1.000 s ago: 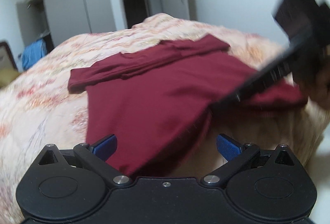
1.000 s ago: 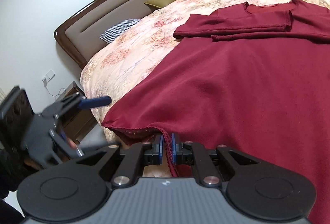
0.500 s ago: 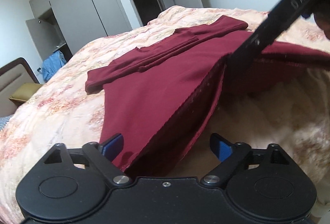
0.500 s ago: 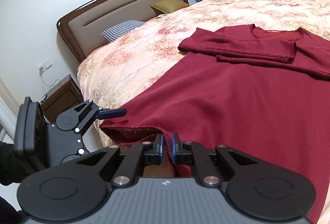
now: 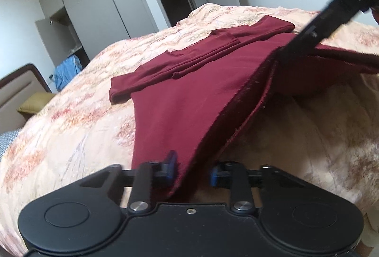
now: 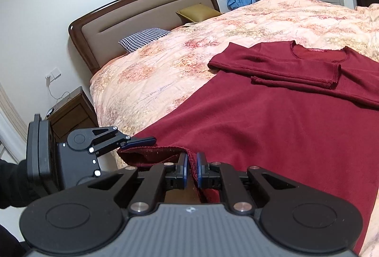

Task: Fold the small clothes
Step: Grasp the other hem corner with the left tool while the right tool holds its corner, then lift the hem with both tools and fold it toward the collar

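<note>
Gripping hem corners of maroon shirt (image 6: 272,129) spread ahead on bed (image 6: 165,72): right gripper (image 6: 192,168) clamped on hem, left gripper (image 5: 193,170) closing around corner. Next, probably: lift together, carry toward collar.

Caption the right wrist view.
Right gripper pinches the dark red knit shirt's hem on a floral quilt.

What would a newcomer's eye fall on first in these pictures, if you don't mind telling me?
First, the dark red shirt spread over the floral quilt, its sleeves folded across the chest near the collar. Next, the two black tools at its near hem: the right gripper is shut on the hem, while the left gripper is closing with a hem corner between its blue pads. Behind stand a brown headboard and two pillows.
</note>
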Tool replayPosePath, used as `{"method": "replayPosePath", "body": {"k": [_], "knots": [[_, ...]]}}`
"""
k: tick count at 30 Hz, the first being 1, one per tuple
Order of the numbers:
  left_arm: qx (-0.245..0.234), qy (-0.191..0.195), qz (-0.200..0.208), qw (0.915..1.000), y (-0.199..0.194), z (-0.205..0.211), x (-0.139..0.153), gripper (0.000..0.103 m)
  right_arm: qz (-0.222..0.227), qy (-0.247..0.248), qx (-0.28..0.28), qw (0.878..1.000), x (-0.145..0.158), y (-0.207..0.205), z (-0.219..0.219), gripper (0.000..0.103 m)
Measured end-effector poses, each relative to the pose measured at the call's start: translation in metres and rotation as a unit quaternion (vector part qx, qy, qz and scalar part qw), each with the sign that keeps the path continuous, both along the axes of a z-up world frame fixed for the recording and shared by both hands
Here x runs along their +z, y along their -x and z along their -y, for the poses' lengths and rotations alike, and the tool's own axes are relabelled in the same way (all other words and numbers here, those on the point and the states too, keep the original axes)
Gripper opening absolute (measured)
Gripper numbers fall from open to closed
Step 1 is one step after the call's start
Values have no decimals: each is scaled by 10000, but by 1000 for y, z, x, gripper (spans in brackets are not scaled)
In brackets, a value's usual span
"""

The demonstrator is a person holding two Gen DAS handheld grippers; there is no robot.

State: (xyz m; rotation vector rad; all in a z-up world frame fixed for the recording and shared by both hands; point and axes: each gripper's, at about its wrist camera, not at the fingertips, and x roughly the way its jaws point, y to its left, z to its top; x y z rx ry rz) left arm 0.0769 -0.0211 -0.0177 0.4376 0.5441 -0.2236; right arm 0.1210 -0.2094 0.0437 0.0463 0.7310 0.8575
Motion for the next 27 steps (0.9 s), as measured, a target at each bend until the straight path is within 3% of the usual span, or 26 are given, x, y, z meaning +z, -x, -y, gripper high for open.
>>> {"method": "replayPosePath", "body": {"k": [1, 5, 16, 18, 20, 22, 27], "knots": [[19, 41, -22, 10000, 0, -2, 2, 12, 24, 23, 2, 10000, 0, 1, 0, 9], [48, 258, 59, 9996, -2, -9, 11, 6, 83, 97, -14, 9999, 1, 4, -2, 9], [126, 761, 228, 9968, -23, -16, 47, 5, 359, 401, -96, 9985, 4, 18, -3, 12], [145, 799, 193, 9965, -26, -15, 53, 5, 450, 456, -227, 9977, 4, 21, -1, 26], [164, 858, 139, 9961, -30, -14, 58, 5, 662, 603, -479, 9948, 1, 30, 1, 67], [165, 886, 133, 9958, -32, -14, 63, 5, 964, 824, -726, 9893, -8, 44, 2, 76], [116, 897, 217, 9957, -37, -11, 72, 5, 1579, 1421, -889, 9731, -43, 88, 1, 83]]}}
